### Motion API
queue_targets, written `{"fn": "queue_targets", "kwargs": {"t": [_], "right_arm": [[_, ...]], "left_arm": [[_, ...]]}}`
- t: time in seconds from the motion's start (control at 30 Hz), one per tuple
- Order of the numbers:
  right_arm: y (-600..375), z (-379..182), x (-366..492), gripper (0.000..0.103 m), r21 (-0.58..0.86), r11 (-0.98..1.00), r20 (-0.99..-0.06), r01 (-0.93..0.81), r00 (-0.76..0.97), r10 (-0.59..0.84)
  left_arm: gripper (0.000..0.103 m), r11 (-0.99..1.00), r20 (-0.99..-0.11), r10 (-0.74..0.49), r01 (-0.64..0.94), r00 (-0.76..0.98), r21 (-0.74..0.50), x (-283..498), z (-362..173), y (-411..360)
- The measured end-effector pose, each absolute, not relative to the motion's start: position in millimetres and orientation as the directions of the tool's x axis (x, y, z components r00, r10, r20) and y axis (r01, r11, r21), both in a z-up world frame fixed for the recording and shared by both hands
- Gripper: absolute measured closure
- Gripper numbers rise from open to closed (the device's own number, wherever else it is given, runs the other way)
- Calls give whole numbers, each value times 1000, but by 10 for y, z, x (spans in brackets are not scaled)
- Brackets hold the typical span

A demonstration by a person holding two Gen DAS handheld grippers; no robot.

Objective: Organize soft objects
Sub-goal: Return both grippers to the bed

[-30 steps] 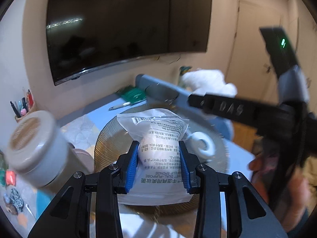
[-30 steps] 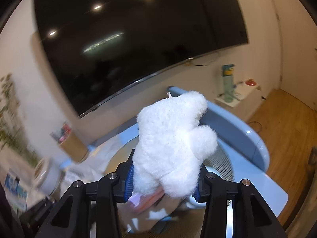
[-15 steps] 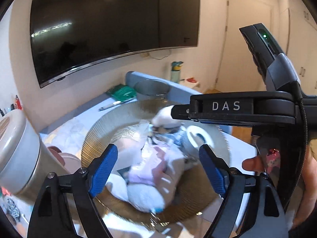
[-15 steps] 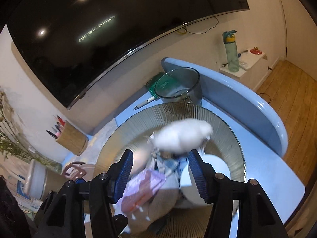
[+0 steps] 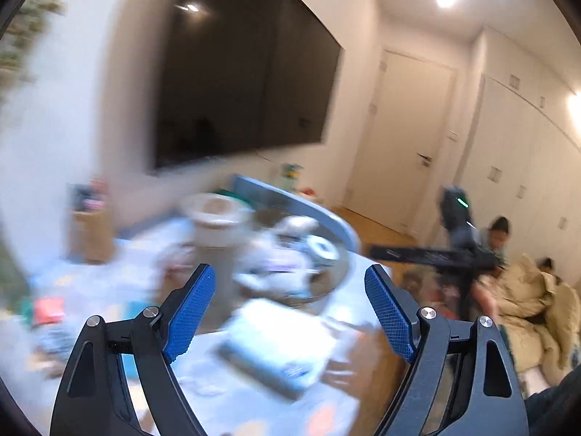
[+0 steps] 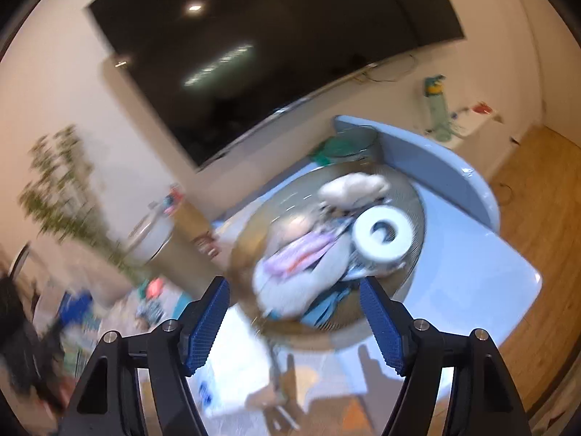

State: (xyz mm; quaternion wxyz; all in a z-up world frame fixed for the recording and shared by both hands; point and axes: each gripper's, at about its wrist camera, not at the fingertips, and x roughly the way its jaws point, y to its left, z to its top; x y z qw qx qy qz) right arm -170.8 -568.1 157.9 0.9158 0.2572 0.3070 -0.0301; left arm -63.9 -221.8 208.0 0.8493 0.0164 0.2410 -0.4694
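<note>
A round ribbed glass tray (image 6: 414, 200) on the blue table holds a pile of soft things: a white plush toy (image 6: 354, 187), a roll of white tissue (image 6: 383, 238), a pale packet and pink-purple cloth (image 6: 297, 258). My right gripper (image 6: 294, 323) is open and empty, held back and above the tray's near rim. My left gripper (image 5: 288, 312) is open and empty, pulled back from the tray (image 5: 341, 272), which is blurred in the left wrist view. The right tool (image 5: 454, 247) shows at the right in the left wrist view.
A beige lidded jar (image 5: 214, 236) stands left of the tray. A pen holder (image 6: 189, 210) and a plant (image 6: 61, 196) are at the left. A flat pale packet (image 5: 279, 345) lies near the table's front. A large dark screen (image 6: 276, 47) hangs behind. Both views are motion-blurred.
Both grippers opened and dropped the wrapped sponge packet and the white plush toy into the tray. Both have since pulled back and away from the tray, still open.
</note>
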Motion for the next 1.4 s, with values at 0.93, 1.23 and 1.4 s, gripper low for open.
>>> {"fn": "queue_targets", "kwargs": {"t": [0.93,1.23,1.4], "right_arm": [[-2212,244,-14,19,219,954,-791,-203,535,296],[-2258,269,-7,43,234,950,-794,-207,523,310],[-2052,359,-7,43,84,952,-876,-294,434,211]], "left_arm": [[18,940,-734,-339,192,588,-281,409,306,13],[18,954,-766,-300,168,569,-248,423,142,-41],[18,905,-703,-421,215,573,-368,523,486,-49]]}}
